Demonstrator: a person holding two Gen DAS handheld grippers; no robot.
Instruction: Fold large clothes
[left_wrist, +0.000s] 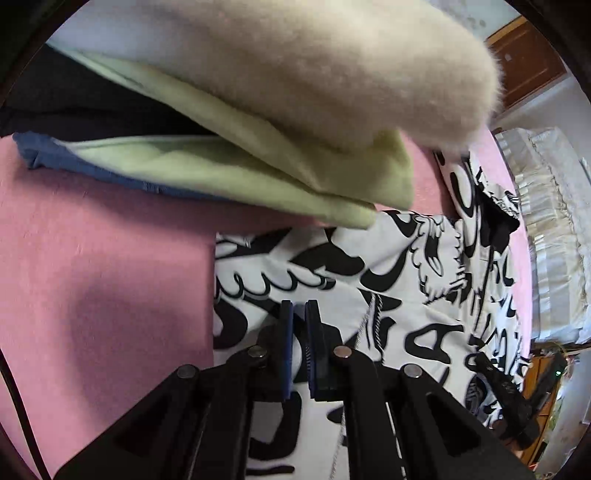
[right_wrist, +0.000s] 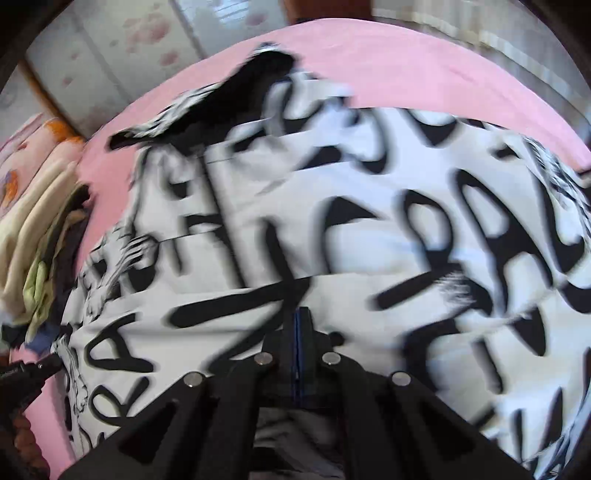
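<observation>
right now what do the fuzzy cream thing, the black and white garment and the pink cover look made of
Fuzzy cream thing: likely fleece or plush, judging by the fine fuzz along its edge. Black and white garment: smooth printed woven cloth, matte, with soft creases. Pink cover: matte, lightly napped fabric, possibly brushed cotton.

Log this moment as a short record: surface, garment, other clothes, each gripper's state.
surface: pink sheet
garment: black-and-white printed top, spread on the sheet
other clothes: stack beside it, fluffy cream piece over a pale green one
left gripper: shut, over the garment; grip unclear
right gripper: shut, over the garment, view blurred
</observation>
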